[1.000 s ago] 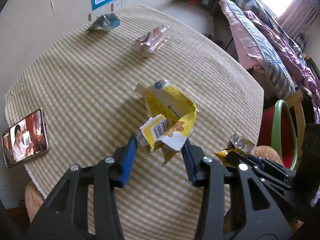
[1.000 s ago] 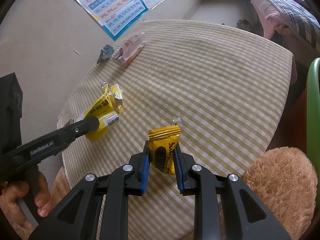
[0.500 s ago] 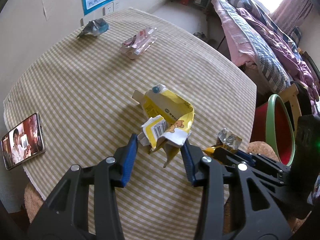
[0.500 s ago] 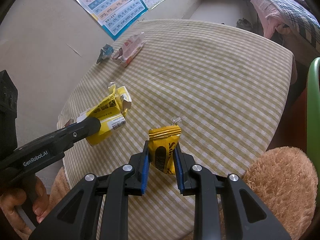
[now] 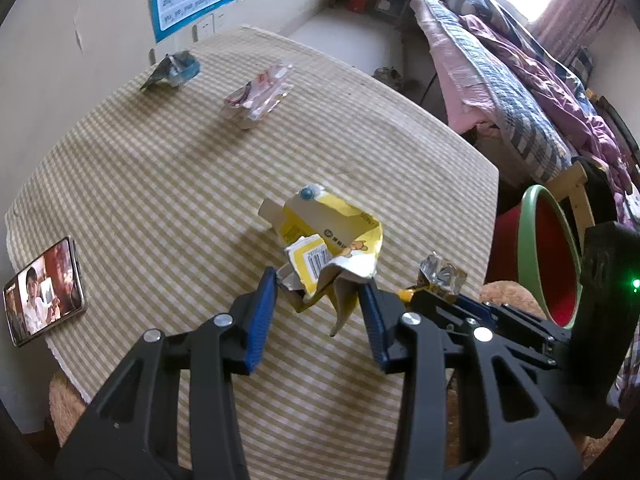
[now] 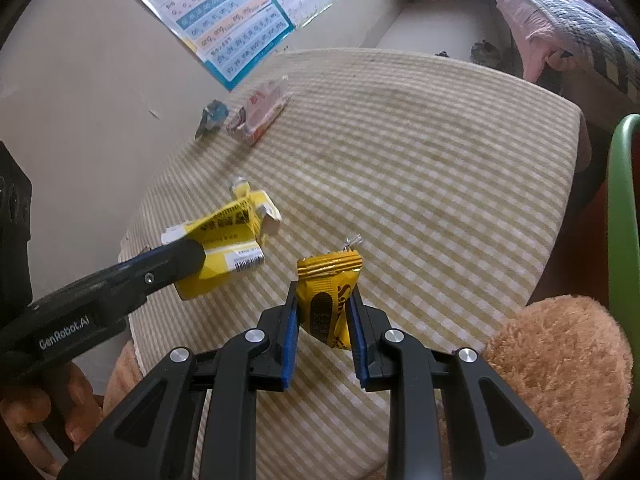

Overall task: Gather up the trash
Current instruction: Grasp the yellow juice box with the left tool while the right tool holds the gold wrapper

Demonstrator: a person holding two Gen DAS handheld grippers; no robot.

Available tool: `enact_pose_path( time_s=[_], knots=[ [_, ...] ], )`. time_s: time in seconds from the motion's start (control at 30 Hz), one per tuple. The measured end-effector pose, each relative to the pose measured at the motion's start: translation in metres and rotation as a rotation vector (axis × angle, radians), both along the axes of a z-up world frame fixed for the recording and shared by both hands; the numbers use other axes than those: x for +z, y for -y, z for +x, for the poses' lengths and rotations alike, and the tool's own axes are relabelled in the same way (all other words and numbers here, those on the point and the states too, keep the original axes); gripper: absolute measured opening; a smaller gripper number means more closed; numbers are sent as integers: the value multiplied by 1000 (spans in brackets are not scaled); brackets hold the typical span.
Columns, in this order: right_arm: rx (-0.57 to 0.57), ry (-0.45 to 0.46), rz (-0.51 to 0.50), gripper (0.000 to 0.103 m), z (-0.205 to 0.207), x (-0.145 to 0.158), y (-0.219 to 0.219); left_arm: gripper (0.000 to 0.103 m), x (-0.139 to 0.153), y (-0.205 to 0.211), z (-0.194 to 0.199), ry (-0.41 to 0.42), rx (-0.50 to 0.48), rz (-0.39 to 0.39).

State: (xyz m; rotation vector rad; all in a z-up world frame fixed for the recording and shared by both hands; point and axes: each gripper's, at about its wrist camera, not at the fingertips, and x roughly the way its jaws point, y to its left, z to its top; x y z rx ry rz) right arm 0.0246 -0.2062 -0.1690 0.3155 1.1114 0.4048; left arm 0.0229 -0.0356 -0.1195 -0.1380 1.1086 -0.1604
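Note:
A crushed yellow milk carton [image 5: 336,232] hangs just above the striped round table [image 5: 160,168], and my left gripper [image 5: 318,284] is shut on its crumpled lower end. From the right wrist view, the same carton [image 6: 228,232] is clear of the cloth, with a left finger [image 6: 180,260] across it. My right gripper [image 6: 324,300] is shut on a yellow snack wrapper [image 6: 328,280], held over the table's near edge. That wrapper's silver end [image 5: 440,276] shows right of the carton. A blue wrapper [image 5: 176,70] and a pink-and-clear wrapper [image 5: 258,98] lie at the far side.
A phone [image 5: 44,292] with a lit screen lies at the table's left edge. A red bin with a green rim [image 5: 548,248] stands right of the table, beside a brown plush seat [image 6: 560,368]. A bed with heaped bedding [image 5: 520,80] is beyond.
My left gripper has carried the carton up off the cloth and a little toward the right gripper. The right gripper and its wrapper have stayed in place.

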Motion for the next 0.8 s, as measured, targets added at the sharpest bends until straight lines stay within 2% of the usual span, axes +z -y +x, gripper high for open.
enact_pose_path(
  time_s=[0.3, 0.8],
  knots=[
    [-17, 36, 0, 23, -2, 12, 7, 38, 8, 11, -2, 18, -28, -1],
    [-66, 26, 32, 23, -2, 14, 24, 35, 19, 20, -2, 27, -42, -34]
  ],
)
